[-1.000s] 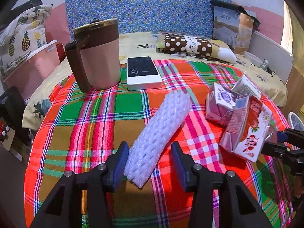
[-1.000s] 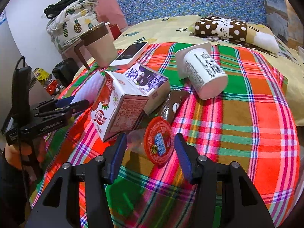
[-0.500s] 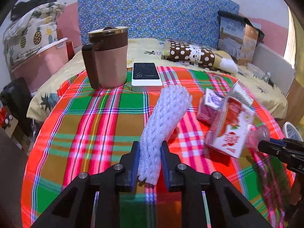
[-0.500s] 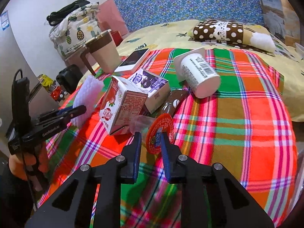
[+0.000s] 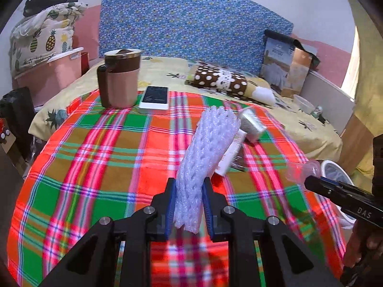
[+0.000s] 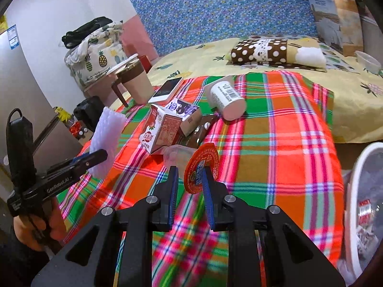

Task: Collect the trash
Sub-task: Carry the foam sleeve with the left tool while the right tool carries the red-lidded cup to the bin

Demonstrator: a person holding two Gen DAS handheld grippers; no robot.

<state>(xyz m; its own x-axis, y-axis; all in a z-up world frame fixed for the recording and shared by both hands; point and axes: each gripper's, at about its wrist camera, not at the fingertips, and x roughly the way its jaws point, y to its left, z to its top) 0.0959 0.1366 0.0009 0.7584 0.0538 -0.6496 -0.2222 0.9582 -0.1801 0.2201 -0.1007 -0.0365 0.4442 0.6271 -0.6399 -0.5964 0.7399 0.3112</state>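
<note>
My left gripper (image 5: 188, 192) is shut on a white foam net sleeve (image 5: 205, 153) and holds it tilted up above the plaid table; it also shows in the right wrist view (image 6: 106, 136). My right gripper (image 6: 190, 179) is shut on a clear jelly cup with a red foil lid (image 6: 199, 168), lifted off the cloth; the cup also shows in the left wrist view (image 5: 302, 171). On the table lie a red juice carton (image 6: 160, 131), a purple carton (image 6: 185, 113), a brown wrapper (image 6: 203, 129) and a white yogurt cup on its side (image 6: 226, 98).
A white trash bin (image 6: 359, 191) stands off the table's right edge, with wrappers inside. A brown mug (image 5: 119, 79) and a white phone (image 5: 154, 96) sit at the table's far side. A bed with a polka-dot pillow (image 5: 220, 81) lies behind.
Both grippers closed from open, left on the foam sleeve, right on the jelly cup, then lifted them off the table. The right gripper swung toward the bin.
</note>
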